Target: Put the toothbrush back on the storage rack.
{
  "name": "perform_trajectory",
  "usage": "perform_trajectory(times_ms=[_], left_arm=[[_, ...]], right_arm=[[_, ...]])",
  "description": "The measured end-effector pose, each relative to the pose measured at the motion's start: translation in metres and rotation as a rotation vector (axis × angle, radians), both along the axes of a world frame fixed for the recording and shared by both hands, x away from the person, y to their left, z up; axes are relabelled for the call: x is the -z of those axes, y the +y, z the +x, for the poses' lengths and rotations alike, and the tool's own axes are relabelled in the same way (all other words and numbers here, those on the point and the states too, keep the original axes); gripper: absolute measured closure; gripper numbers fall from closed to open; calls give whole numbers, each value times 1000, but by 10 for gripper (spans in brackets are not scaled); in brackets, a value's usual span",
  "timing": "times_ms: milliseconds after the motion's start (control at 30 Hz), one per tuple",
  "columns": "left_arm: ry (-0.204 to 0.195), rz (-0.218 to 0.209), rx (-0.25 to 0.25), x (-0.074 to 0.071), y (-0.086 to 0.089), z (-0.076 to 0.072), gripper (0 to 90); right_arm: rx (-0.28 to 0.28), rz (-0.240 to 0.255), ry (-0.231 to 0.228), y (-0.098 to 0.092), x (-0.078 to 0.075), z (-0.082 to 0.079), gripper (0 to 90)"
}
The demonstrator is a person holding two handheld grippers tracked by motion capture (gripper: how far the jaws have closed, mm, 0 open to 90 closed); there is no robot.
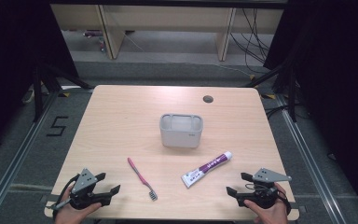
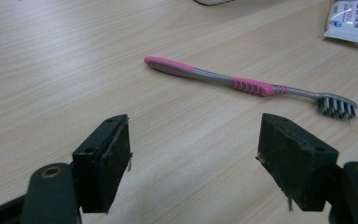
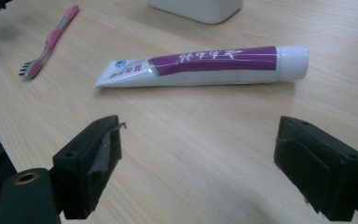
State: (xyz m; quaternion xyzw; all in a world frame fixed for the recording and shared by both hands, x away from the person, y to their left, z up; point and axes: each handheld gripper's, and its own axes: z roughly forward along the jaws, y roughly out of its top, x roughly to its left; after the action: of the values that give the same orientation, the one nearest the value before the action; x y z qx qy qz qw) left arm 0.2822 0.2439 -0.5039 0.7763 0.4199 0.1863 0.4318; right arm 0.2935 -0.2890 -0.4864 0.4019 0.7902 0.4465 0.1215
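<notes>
I see my left gripper and right gripper at the desk's near corners, fingers wide, holding nothing. The pink toothbrush and toothpaste tube lie between them near the front edge.

A grey two-compartment holder stands upright near the middle of a light wooden table, with a round cable port set into the top by the far edge. On the grey floor to the left, a black "5" is marked; beyond the table stand pale wooden panels, and what appear to be loose cables.
</notes>
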Motion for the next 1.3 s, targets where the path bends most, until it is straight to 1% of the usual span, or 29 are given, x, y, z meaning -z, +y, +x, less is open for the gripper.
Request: perform_trajectory(times_ms=[33,67,100,167,200,233,267,300,333,367,400,433,467,500,533,567,600,633,733,833,867,900,933,1033,1067,1100,1133,1267,1300], left_arm=[[1,1,3,0,0,0,243],[4,6,-1,0,-1,0,235],[4,7,17,1,-2,1,219],[4,16,34,1,-3,1,182],[-11,54,67,2,-6,1,176],[-14,72,80,1,-7,1,172],[-14,72,80,1,-7,1,170],[-22,112,102,-1,-6,1,170],[-30,95,100,-1,-8,2,168],[-30,95,100,-1,-8,2,166],[-39,112,102,-2,-8,2,162],[-44,139,123,-4,-7,3,159],[-44,139,123,-4,-7,3,158],[-52,116,113,-4,-9,3,158],[-46,139,127,-6,-9,4,158],[-53,121,122,-6,-12,4,158],[-53,151,154,-7,-11,6,158],[-53,151,154,-7,-11,6,159],[-62,186,190,-10,-19,8,159],[-56,189,210,-14,-24,14,159],[-82,209,233,-15,-27,18,160],[-82,209,233,-15,-27,18,162],[-84,229,251,-16,-30,21,165],[-76,222,256,-15,-34,22,166],[-77,235,266,-15,-36,24,166],[-88,229,271,-14,-37,25,172],[-82,241,283,-16,-39,26,172],[-86,247,298,-17,-44,28,174],[-91,244,307,-17,-46,29,175]], right_arm=[[9,23,40,2,0,-2,157],[2,18,35,2,0,-2,158],[-12,11,24,2,1,0,160],[-6,5,28,2,0,-1,160],[-11,-5,-2,2,1,0,160],[-11,-4,-1,2,1,1,161],[-12,-5,0,2,1,1,162],[-13,-5,-1,2,1,1,162],[-17,-9,4,1,2,2,164],[-17,-9,4,1,2,2,164],[-23,-12,2,1,2,2,170],[-22,-14,5,1,2,2,171],[-21,-15,1,1,2,3,171],[-21,-19,-1,1,2,3,171],[-22,-19,1,1,3,3,171],[-23,-18,1,1,3,3,171],[-22,-17,5,1,3,3,171],[-22,-17,5,1,3,3,171],[-28,-11,9,2,3,3,176],[-33,-7,19,2,4,2,177],[-36,-13,23,2,4,2,177],[-36,-13,23,2,4,2,177],[-45,-16,20,2,4,2,182],[-44,-20,12,2,4,2,184],[-45,-22,16,2,4,2,183],[-48,-21,17,2,4,2,185],[-48,-27,10,1,5,3,185],[-47,-18,15,2,4,2,185],[-48,-21,5,2,4,3,186]])
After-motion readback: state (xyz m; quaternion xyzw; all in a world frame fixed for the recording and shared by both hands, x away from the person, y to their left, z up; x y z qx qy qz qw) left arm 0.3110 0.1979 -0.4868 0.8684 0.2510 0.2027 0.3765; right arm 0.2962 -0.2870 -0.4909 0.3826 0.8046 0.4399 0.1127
